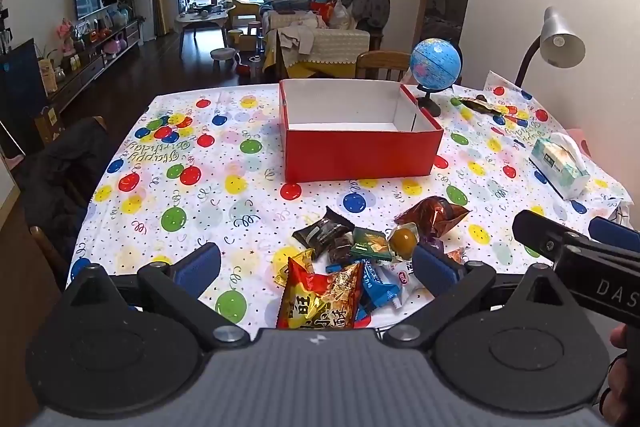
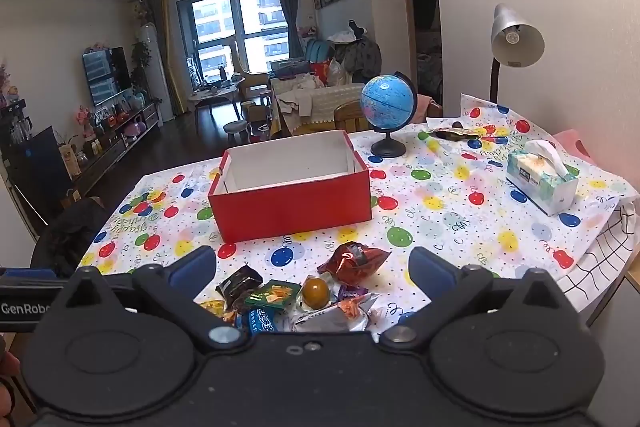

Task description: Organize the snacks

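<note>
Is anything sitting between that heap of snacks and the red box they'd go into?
Nothing visible. Only bare balloon-print tablecloth lies between the snack pile and the open red box. The globe and tissue pack stand off to the side.

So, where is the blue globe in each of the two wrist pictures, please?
Left wrist view: the blue globe stands upper right of centre, just behind the far right corner of the red box.
Right wrist view: the blue globe stands right of centre, behind the right end of the red box.
Shared landmark: the grey desk lamp, right of the globe in both.
</note>
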`<state>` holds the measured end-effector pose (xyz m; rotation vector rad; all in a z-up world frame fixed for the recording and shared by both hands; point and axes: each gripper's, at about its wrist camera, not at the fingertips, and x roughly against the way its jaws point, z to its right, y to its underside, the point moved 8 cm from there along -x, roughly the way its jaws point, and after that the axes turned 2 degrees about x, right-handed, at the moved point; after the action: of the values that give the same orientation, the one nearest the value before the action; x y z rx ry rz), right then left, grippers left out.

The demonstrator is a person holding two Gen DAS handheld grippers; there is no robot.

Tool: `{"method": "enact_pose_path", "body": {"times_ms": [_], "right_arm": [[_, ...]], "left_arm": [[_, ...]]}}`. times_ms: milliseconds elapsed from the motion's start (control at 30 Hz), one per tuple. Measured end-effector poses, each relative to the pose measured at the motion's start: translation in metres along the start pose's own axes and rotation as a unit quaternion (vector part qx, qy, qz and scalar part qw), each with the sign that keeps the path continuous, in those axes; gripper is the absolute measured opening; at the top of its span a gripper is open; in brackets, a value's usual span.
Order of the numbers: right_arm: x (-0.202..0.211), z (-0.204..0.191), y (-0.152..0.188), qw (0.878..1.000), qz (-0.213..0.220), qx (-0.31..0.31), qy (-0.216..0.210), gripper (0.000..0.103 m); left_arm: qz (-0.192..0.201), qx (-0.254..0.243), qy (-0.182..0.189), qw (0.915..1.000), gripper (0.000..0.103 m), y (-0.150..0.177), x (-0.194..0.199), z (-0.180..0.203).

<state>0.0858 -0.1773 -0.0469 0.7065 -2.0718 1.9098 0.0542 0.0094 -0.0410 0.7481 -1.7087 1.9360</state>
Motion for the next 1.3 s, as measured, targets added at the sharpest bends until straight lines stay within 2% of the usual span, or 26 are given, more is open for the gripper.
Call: {"method": "enact_pose_path", "body": {"times_ms": [433,1000,1300], "right_arm": [[0.011,-0.018,-0.001,1.000,0.011,0.013,-0.005,0.103],[0.014,-0.021,0.000,1.000,0.016,0.023,0.004,0.103],[0.017,-0.012,0.004,1.000,0.014,0.006,0.014,0.101]], "left_arm": [[0.010,0.004,-0.004,0.9999,0.103,0.008,0.006,-0.007],[0.011,0.002,-0.013,0.9999,0.103,0.008,0.008,-0.010],[0.034,0.004,-0.007,0.9994,0.103,0.005,0.019,-0.005]]}}
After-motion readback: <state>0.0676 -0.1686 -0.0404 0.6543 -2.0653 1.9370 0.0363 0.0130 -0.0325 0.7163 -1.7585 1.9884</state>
